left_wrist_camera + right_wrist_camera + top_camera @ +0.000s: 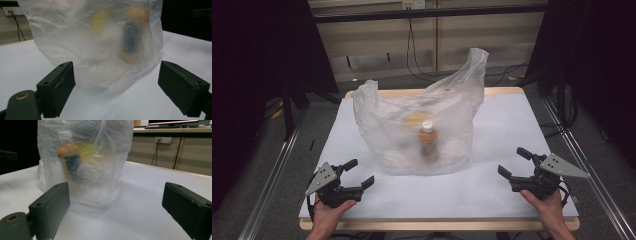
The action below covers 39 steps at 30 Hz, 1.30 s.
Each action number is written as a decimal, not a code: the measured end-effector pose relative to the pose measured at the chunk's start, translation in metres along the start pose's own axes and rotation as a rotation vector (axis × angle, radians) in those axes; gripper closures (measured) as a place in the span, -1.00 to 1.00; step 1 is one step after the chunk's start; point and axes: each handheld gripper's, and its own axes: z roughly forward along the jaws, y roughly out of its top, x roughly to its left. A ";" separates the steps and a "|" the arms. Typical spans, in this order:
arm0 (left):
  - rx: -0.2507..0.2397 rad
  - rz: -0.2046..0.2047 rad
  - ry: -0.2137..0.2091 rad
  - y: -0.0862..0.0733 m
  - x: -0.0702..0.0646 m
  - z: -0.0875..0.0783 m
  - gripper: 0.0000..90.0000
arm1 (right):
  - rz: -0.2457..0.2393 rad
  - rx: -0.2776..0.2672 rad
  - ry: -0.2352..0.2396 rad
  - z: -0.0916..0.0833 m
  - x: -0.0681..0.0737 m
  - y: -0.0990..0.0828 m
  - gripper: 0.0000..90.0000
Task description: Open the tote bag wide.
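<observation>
A translucent plastic bag (417,127) stands upright on the middle of the white table (502,130), its handles sticking up. Inside it I make out a bottle (428,140) with a white cap and an orange and dark label, plus something yellow (416,119) behind it. The bag (95,40) fills the left gripper view, and the bottle (72,165) shows through the bag (85,162) in the right gripper view. My left gripper (360,173) rests open near the front left of the table. My right gripper (515,162) is open at the front right. Both are apart from the bag.
The table's wooden front edge (437,225) runs just beyond the hands. Metal rails (272,175) flank the table on both sides. Cables (417,65) hang behind the table against a pale wall. Dark curtains stand at the left and right.
</observation>
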 end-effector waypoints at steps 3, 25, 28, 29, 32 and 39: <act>-0.023 -0.019 -0.039 0.000 -0.002 0.002 -0.67 | -0.002 0.035 0.024 0.004 0.002 0.001 -0.69; 0.011 -0.023 -0.114 0.007 -0.007 0.012 0.13 | -0.074 0.105 0.153 0.021 0.014 0.009 0.14; 0.020 -0.006 -0.136 0.011 -0.008 0.013 0.18 | -0.082 0.116 0.167 0.026 0.019 0.013 0.39; 0.023 -0.012 -0.137 0.013 -0.009 0.014 0.19 | -0.094 0.123 0.149 0.028 0.020 0.016 0.43; 0.028 -0.013 -0.160 0.018 -0.012 0.016 0.29 | -0.054 0.109 0.158 0.032 0.017 0.025 0.62; 0.058 -0.009 -0.195 0.026 -0.017 0.020 0.55 | -0.037 0.139 0.199 0.039 0.021 0.031 0.93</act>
